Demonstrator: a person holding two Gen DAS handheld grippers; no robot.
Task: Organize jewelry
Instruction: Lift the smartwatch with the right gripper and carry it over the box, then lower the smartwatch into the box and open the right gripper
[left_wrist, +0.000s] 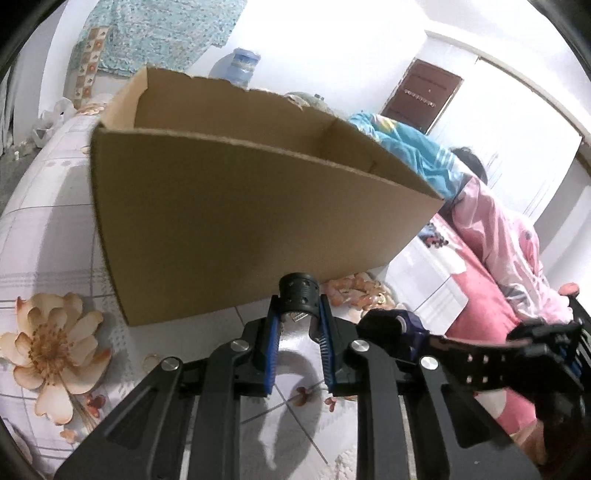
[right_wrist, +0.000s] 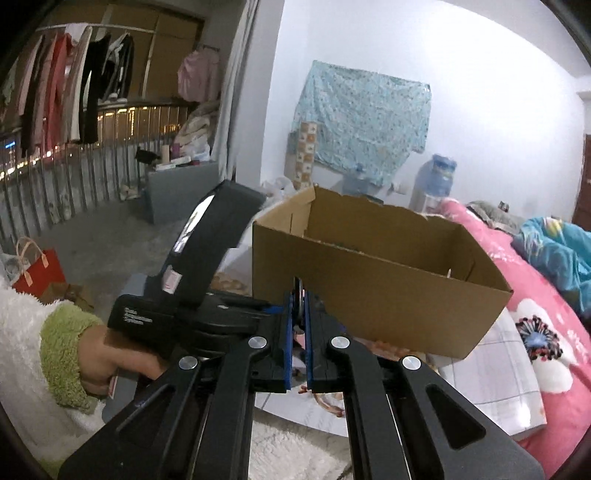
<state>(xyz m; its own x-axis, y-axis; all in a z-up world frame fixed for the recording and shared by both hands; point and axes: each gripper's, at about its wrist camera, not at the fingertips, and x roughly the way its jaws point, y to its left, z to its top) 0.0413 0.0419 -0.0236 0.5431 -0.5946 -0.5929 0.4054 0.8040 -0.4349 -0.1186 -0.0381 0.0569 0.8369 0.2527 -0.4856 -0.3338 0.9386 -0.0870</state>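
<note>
Brown cardboard box (left_wrist: 258, 206), open top, torn rim, fills the centre of the left wrist view; it stands on a white floral-print cloth (left_wrist: 51, 229). Left gripper (left_wrist: 298, 314) at bottom centre, blue pads clamped on a black perforated cylinder (left_wrist: 298, 293), a short ribbed piece poking up past the fingertips, just in front of the box's near wall. Something silver sits under the cylinder between the fingers, too small to identify. Right gripper (left_wrist: 546, 339) enters at the right edge of that view, clamped on a black watch (left_wrist: 391, 325); the holed strap runs back into its fingers and the watch body hangs toward frame centre, near the left gripper's right finger. A person in pink print clothing (left_wrist: 517, 251) is at the right edge.

Right wrist view: right gripper (right_wrist: 300, 295) at bottom centre, jaws nearly together on a thin dark edge of the watch strap (right_wrist: 297, 295). Box (right_wrist: 388, 291) just behind the fingertips, centre right. Left gripper body (right_wrist: 207, 266) at centre left, held by a hand (right_wrist: 107, 365) in a green fuzzy cuff (right_wrist: 62, 354). Pink flowered blanket (right_wrist: 546, 325) lower right.
</note>
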